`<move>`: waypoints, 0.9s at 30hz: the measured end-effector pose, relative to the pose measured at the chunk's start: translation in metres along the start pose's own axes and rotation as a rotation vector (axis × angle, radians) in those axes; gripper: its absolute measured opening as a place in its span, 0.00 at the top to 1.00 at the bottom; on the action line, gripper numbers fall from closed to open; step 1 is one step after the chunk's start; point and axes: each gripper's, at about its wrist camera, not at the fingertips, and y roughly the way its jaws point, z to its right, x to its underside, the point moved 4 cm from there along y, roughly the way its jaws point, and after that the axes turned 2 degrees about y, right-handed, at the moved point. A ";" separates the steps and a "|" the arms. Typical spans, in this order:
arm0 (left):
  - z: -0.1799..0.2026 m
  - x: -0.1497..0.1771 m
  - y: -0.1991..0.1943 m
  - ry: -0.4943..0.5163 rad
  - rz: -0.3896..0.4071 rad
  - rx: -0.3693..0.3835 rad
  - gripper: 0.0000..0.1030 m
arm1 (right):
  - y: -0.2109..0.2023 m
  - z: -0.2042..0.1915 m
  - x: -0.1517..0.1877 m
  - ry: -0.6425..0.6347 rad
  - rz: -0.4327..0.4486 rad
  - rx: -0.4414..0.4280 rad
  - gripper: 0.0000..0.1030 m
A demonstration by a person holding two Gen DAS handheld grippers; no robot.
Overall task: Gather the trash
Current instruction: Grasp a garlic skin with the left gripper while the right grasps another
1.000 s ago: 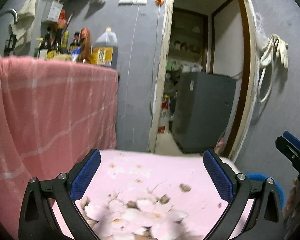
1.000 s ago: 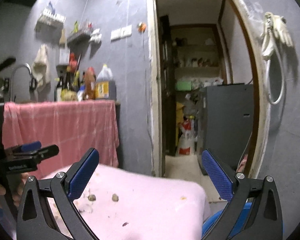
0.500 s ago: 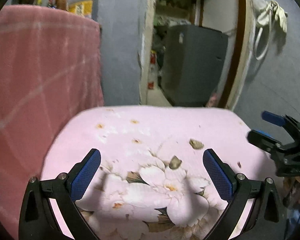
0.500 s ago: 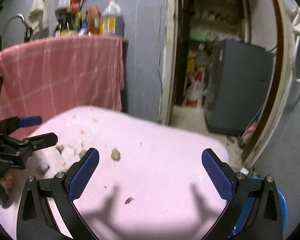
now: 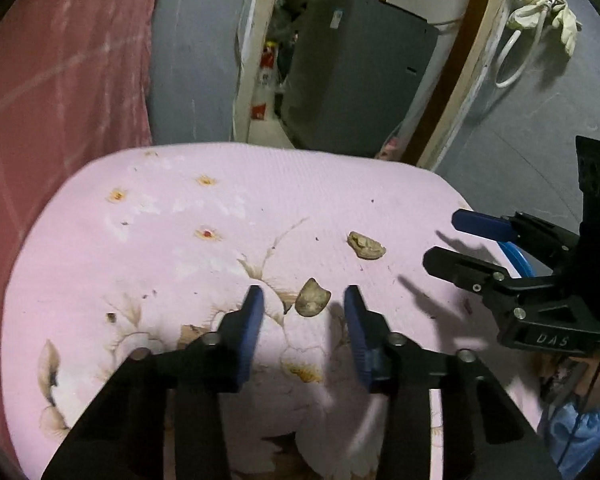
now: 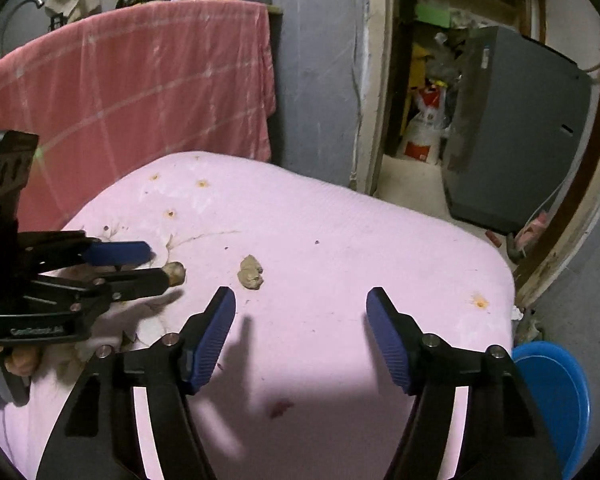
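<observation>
Two brownish scraps of trash lie on a pink flowered cloth (image 5: pixel 172 264) over a small table. The nearer scrap (image 5: pixel 312 303) sits between the fingertips of my left gripper (image 5: pixel 302 300), whose jaws are partly closed around it with gaps on both sides. In the right wrist view this scrap (image 6: pixel 177 271) shows at the left gripper's tips (image 6: pixel 156 264). The second scrap (image 5: pixel 366 245) lies farther right, and in the right wrist view (image 6: pixel 251 273) just ahead of my right gripper (image 6: pixel 300 304), which is open and empty above the cloth (image 6: pixel 340 240).
A blue bin (image 6: pixel 556 392) stands at the table's right edge. A red checked cloth (image 6: pixel 140 92) hangs over a counter behind. An open doorway with a grey appliance (image 6: pixel 512 128) lies beyond. Small crumbs (image 6: pixel 281 407) dot the cloth.
Both grippers have tilted down and come closer to the table. My left gripper's jaws have narrowed around the nearer scrap. My right gripper's jaws have narrowed a little but stay open.
</observation>
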 end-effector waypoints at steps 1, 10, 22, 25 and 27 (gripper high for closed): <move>0.000 0.000 0.002 0.000 -0.009 0.003 0.73 | 0.002 0.000 -0.001 0.000 -0.006 -0.005 0.37; 0.000 0.007 0.001 -0.019 -0.026 0.004 0.86 | 0.030 -0.006 -0.007 -0.001 -0.101 -0.083 0.53; -0.004 0.006 -0.005 -0.074 -0.007 0.005 0.86 | 0.048 -0.011 -0.014 -0.033 -0.119 -0.120 0.77; -0.007 0.004 -0.005 -0.072 -0.005 0.003 0.86 | 0.049 -0.015 -0.014 -0.049 -0.115 -0.126 0.87; -0.007 0.004 -0.006 -0.071 0.000 -0.001 0.86 | 0.049 -0.019 -0.015 -0.065 -0.111 -0.121 0.87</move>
